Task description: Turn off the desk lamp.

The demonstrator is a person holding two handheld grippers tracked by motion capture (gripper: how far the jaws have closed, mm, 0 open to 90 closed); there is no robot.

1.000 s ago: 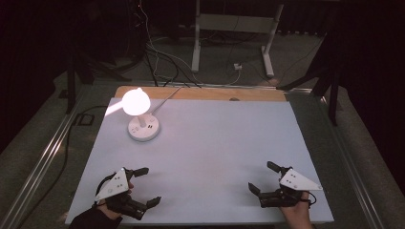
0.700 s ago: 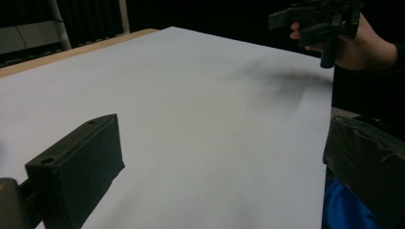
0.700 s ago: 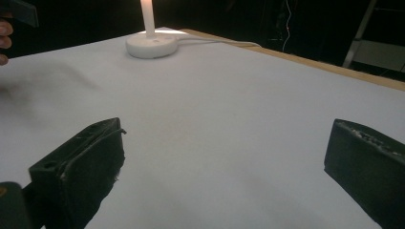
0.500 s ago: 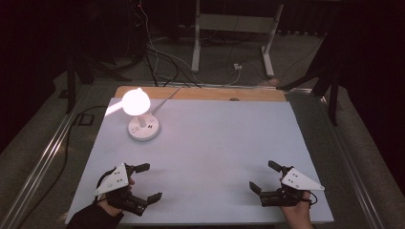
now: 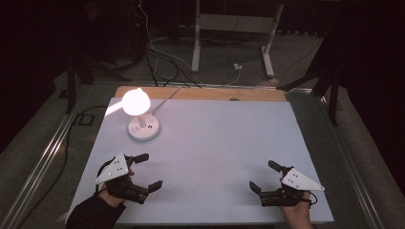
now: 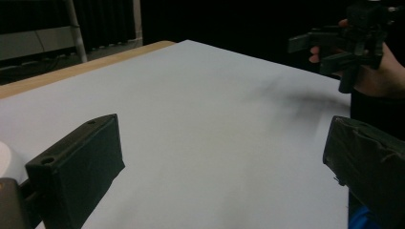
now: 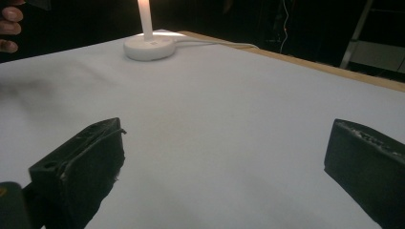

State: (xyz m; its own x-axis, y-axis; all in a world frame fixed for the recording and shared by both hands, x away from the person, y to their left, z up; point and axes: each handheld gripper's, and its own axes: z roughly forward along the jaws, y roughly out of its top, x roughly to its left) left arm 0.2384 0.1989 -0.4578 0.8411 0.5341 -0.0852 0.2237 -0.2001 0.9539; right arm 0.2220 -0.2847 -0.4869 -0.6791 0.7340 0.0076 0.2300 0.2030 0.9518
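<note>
White table [image 5: 210,143]: lit lamp [image 5: 142,119], both claws gaping.

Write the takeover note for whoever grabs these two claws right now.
Left claw: open, holding nothing, over the near left of the table.
Right claw: open, holding nothing, over the near right.
Lamp: lit, standing upright on its round white base at the far left, with its cord running off the far edge. It is closer to the left claw.
Done: nothing gripped.
Left: probably reach for the lamp with the left claw.

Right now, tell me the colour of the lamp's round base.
White; the lamp base shows best in the high view.
</note>
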